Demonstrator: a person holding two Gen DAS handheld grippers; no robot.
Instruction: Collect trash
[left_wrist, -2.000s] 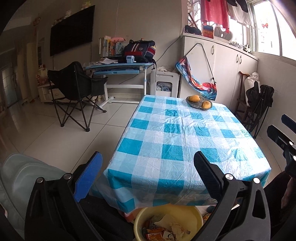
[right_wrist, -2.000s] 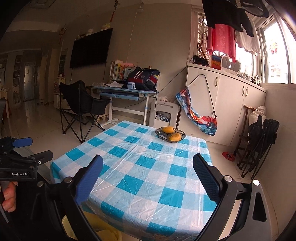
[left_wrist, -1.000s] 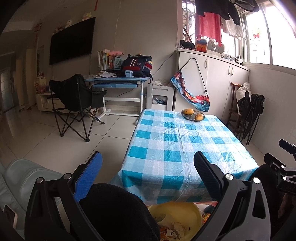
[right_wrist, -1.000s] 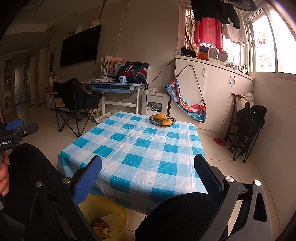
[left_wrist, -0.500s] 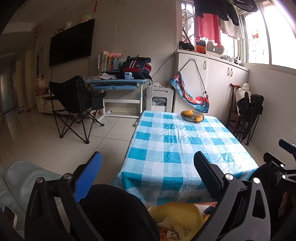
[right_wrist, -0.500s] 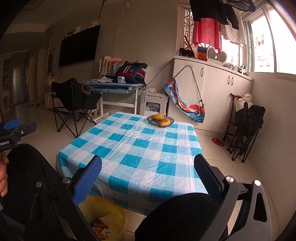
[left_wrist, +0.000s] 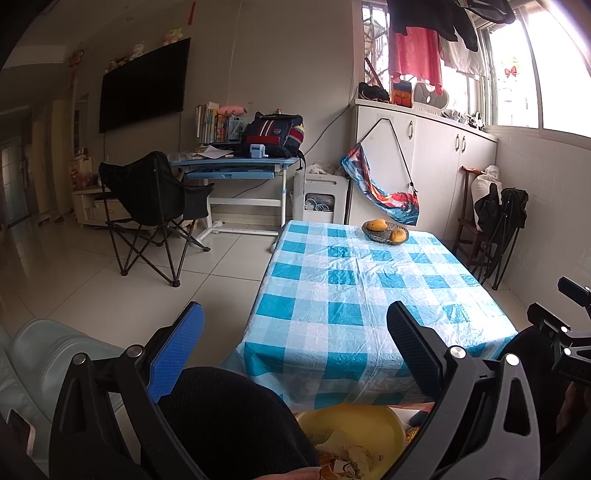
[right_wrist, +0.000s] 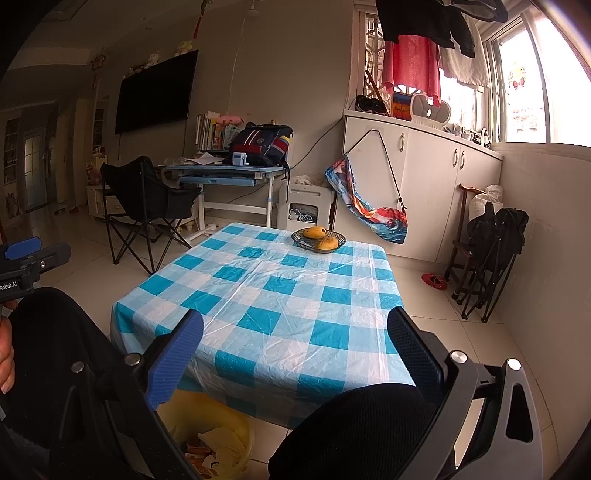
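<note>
A yellow bin (left_wrist: 354, 424) holding crumpled paper and wrappers stands on the floor at the near end of the table; it also shows in the right wrist view (right_wrist: 218, 432). My left gripper (left_wrist: 295, 347) is open and empty, held back from the table above my black-clad knee. My right gripper (right_wrist: 295, 350) is open and empty, also held back over the table's near edge. The blue-and-white checked tablecloth (left_wrist: 354, 280) (right_wrist: 280, 295) carries only a fruit bowl.
A dark wire bowl with two mangoes (left_wrist: 386, 230) (right_wrist: 319, 238) sits at the table's far end. A black folding chair (left_wrist: 147, 206) and a blue desk (left_wrist: 236, 166) stand left. White cabinets (right_wrist: 424, 184) and folded black chairs (right_wrist: 491, 251) stand right.
Both grippers have drawn back and risen from the table over two seconds, so my knees fill the lower views. In the last half second almost nothing moved. Both stay open.
</note>
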